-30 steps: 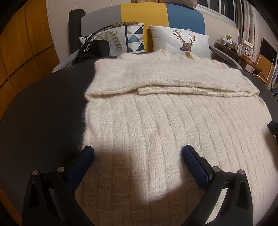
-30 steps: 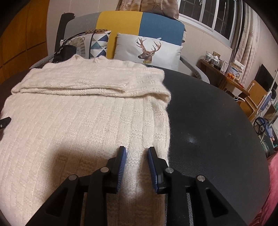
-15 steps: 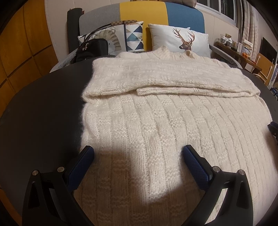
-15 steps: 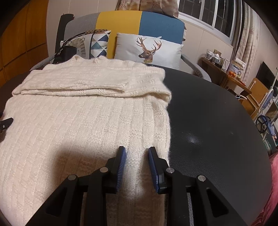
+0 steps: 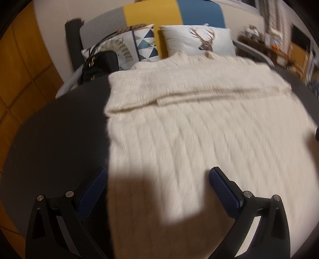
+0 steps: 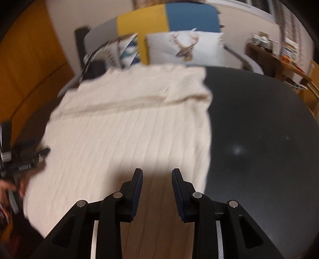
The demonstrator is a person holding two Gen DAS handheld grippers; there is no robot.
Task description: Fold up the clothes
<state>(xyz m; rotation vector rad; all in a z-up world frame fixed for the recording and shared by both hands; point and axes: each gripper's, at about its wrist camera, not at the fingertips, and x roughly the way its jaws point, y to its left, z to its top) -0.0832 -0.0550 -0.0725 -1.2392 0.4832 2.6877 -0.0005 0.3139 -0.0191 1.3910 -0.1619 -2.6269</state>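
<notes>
A cream knit sweater [image 5: 189, 139] lies flat on a dark round table [image 5: 59, 139], its sleeves folded across the upper part. My left gripper [image 5: 159, 173] is open wide above the sweater's near left edge, its left finger over bare table, and nothing is between the pads. In the right wrist view the sweater [image 6: 129, 135] covers the left half of the table [image 6: 259, 129]. My right gripper [image 6: 157, 172] hangs over the sweater's near right part, open by a narrow gap and holding nothing. The left gripper [image 6: 24, 159] shows at the far left edge, held by a hand.
Beyond the table stands a grey, yellow and blue sofa [image 5: 151, 14] with a deer pillow [image 5: 199, 41], a patterned pillow [image 5: 143, 43] and a black handbag [image 5: 99, 63]. A cluttered side table [image 6: 279, 53] stands at the far right. Wooden panels line the left wall.
Both views are now motion-blurred. The right gripper has drawn back and up, so more of the sweater and the left gripper show. Finger gaps are unchanged; the sweater has not moved.
</notes>
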